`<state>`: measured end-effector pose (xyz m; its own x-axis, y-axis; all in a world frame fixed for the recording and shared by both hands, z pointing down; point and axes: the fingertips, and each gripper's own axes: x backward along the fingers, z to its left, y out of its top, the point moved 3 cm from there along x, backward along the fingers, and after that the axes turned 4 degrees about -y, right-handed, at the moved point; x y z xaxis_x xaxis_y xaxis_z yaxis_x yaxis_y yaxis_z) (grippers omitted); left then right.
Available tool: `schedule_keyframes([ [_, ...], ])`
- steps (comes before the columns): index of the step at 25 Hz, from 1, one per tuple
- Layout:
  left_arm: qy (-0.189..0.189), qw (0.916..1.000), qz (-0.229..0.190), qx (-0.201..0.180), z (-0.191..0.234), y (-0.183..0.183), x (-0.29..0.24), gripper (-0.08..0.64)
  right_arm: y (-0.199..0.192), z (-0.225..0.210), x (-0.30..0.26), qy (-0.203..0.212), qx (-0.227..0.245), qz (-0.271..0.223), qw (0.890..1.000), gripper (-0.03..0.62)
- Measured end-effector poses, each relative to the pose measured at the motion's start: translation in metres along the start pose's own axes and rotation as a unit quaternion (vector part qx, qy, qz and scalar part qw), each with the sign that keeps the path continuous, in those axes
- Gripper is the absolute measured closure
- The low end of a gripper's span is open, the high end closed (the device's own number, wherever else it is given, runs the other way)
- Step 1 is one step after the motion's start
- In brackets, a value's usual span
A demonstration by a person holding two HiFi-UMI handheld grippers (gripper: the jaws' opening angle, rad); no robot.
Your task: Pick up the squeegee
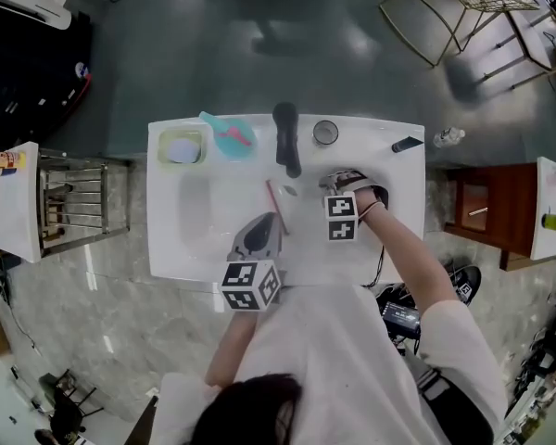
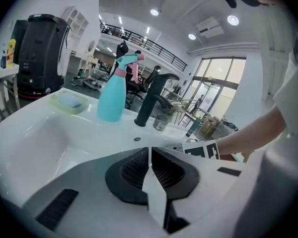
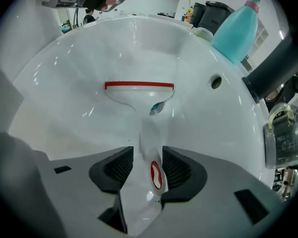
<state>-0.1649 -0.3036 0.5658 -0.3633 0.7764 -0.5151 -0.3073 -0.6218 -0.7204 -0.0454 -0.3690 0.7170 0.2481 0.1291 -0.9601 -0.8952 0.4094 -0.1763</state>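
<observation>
The squeegee (image 3: 139,86) has a white handle and a red blade (image 1: 271,197). It points into the white sink basin (image 3: 79,68), and its head partly covers the drain. My right gripper (image 3: 148,168) is shut on the handle, with both pads pressed against it. In the head view the right gripper (image 1: 338,185) is at the basin's right side, near the faucet. My left gripper (image 2: 150,168) is shut with nothing between its pads. It hovers at the sink's front edge (image 1: 258,237), apart from the squeegee.
A black faucet (image 1: 286,137), a turquoise spray bottle (image 1: 230,135), a green soap dish (image 1: 182,146) and a glass (image 1: 325,133) line the sink's back rim. A small black object (image 1: 407,144) lies at the right corner. A metal rack (image 1: 74,200) stands to the left.
</observation>
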Motion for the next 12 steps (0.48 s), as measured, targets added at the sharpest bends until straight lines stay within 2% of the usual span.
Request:
schedule_keyframes([
  [5,-0.003,1.0,0.006,-0.003,0.002,0.002,-0.005,0.52,-0.002,-0.001,-0.01,-0.029,0.011,0.029,0.999,0.407],
  [7,-0.007,0.9999,0.008,-0.008,0.001,0.003,-0.007,0.52,-0.002,-0.001,-0.012,-0.027,0.007,0.037,0.999,0.407],
  [9,-0.01,0.9998,0.01,-0.011,0.001,0.004,-0.009,0.52,-0.002,-0.003,-0.014,-0.014,-0.006,0.051,0.999,0.407],
  [12,-0.014,0.9998,0.011,-0.013,0.001,0.005,-0.011,0.52,-0.001,-0.003,-0.018,0.029,-0.029,0.08,0.996,0.418],
])
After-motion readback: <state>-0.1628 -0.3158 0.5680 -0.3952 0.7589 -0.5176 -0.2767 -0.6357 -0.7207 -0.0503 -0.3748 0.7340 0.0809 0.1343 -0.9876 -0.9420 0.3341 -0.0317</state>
